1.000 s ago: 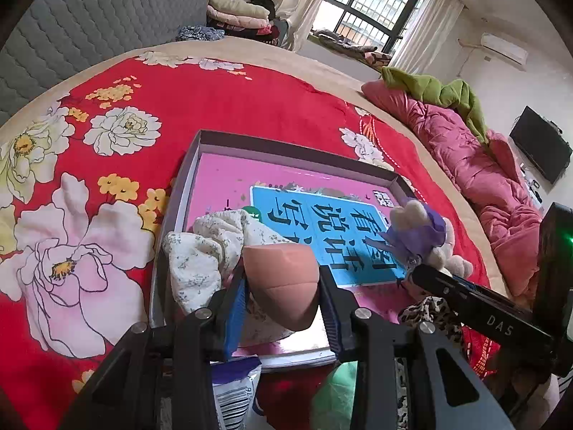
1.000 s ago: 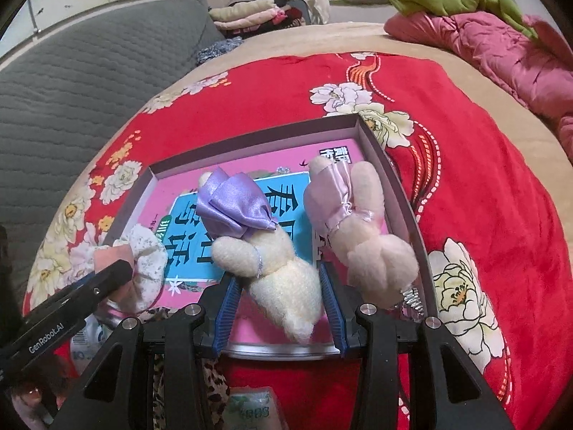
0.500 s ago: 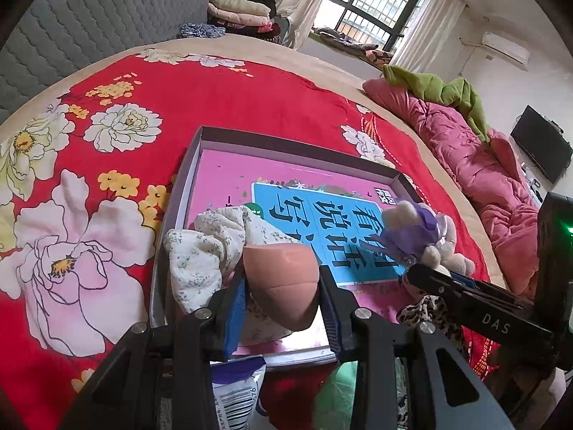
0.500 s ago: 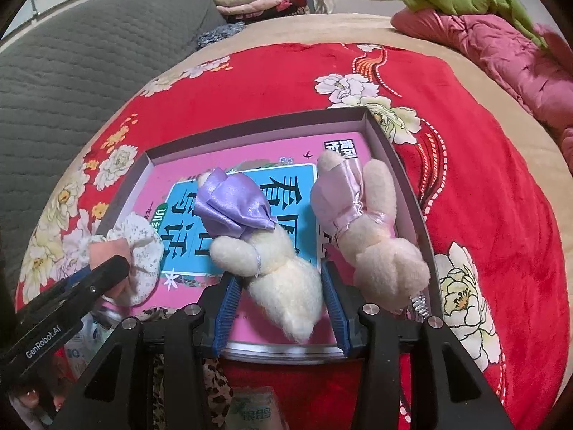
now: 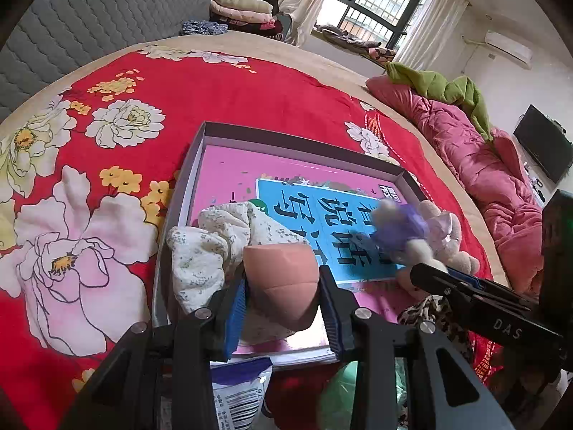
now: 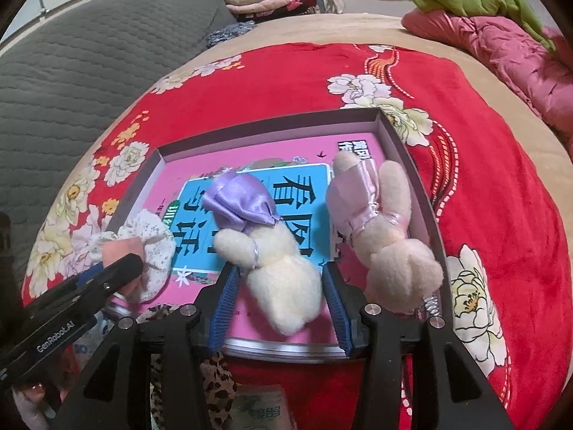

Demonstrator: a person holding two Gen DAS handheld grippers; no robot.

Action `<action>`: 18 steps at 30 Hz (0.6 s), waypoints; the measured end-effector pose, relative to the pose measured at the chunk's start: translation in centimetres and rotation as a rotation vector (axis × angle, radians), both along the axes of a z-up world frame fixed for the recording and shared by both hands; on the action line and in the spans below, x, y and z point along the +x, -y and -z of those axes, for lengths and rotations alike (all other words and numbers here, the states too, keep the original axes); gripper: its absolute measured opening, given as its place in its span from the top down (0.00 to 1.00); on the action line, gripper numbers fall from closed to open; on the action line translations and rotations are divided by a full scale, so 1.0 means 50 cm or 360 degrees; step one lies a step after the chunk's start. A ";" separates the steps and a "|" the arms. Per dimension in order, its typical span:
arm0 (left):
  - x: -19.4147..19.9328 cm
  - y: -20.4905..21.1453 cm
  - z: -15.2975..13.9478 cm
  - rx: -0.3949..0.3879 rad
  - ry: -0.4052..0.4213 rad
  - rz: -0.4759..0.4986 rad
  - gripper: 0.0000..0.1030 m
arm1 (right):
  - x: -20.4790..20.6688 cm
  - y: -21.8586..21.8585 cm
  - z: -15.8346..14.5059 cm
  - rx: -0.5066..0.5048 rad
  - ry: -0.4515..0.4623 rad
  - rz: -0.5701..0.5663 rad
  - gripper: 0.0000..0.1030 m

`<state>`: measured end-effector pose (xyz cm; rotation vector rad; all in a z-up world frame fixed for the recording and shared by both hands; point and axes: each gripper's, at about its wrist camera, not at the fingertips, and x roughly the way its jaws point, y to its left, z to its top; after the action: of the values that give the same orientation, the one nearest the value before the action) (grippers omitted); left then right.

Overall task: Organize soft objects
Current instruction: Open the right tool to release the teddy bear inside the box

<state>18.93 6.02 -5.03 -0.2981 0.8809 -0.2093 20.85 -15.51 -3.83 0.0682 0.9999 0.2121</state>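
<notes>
Red floral bed [image 5: 250, 100] carries a shallow box [image 5: 301, 145].

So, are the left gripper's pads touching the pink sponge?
Touching. In the left wrist view, the pink sponge sits between the left gripper pads, and both blue pads press against its sides with no gap.

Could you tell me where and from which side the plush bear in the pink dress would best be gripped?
Probably across its cream body just below the pink dress, from above at the tray's near edge. The plush bear in the pink dress lies lengthwise beside the tray's right wall, so the fingers should straddle its narrow width; the wall leaves little room on that side.
</notes>
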 end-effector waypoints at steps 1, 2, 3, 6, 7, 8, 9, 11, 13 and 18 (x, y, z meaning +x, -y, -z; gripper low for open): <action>0.000 0.000 0.000 0.0000 0.0001 -0.0001 0.63 | -0.001 -0.001 0.000 0.0000 -0.0001 -0.0006 0.50; 0.000 0.000 0.000 0.0000 0.0000 -0.0002 0.63 | -0.001 -0.003 0.001 0.0001 -0.0003 -0.0012 0.49; 0.000 0.000 0.000 0.0001 0.0000 0.0000 0.63 | -0.002 -0.004 0.000 0.0001 -0.0002 -0.0014 0.49; 0.000 0.000 0.000 0.0002 0.0001 -0.0001 0.63 | -0.003 -0.005 -0.001 0.0006 0.0004 -0.0016 0.49; 0.000 0.000 0.000 0.0003 0.0000 -0.0003 0.63 | -0.004 -0.005 -0.002 0.0012 0.0009 -0.0016 0.49; 0.001 -0.001 0.000 0.0004 -0.0001 -0.0004 0.62 | -0.005 -0.004 -0.003 0.0018 0.0014 -0.0017 0.49; 0.002 -0.002 0.001 0.0005 -0.0001 -0.0007 0.62 | -0.006 -0.003 -0.004 0.0019 0.0018 -0.0013 0.49; 0.003 -0.004 0.002 0.0004 -0.0001 -0.0012 0.62 | -0.007 0.000 -0.006 0.0024 0.0021 -0.0008 0.48; 0.004 -0.007 0.004 0.0000 -0.0006 -0.0017 0.62 | -0.011 0.003 -0.009 0.0028 0.0035 0.0005 0.48; 0.004 -0.013 0.007 -0.0024 -0.0014 -0.0029 0.62 | -0.020 0.014 -0.017 0.0057 0.0067 0.0017 0.48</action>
<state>19.12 6.70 -5.37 -0.3213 0.8855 -0.1981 19.83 -16.23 -2.98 0.1015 0.9539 0.2207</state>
